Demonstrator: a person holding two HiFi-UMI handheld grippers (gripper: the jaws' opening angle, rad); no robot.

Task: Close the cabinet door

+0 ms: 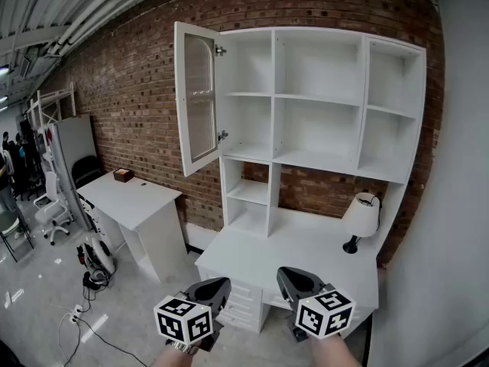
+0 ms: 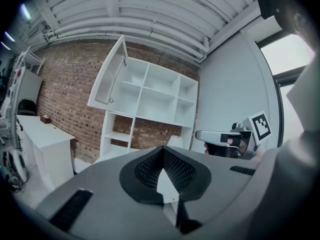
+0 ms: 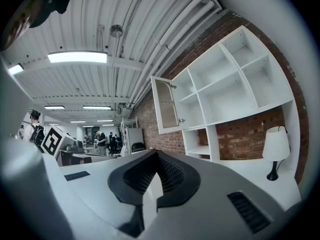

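Observation:
The white cabinet door with a glass pane stands swung open at the upper left of the white shelf unit. It also shows in the left gripper view as the cabinet door and in the right gripper view as the cabinet door. My left gripper and right gripper hover low in the head view, in front of the desk and well short of the door. Both point level at the shelves. The left gripper is shut with nothing in it, and so is the right gripper.
A white desk with drawers sits under the shelves and carries a small lamp at its right. A second white desk stands to the left along the brick wall. Chairs, cables and people are at the far left.

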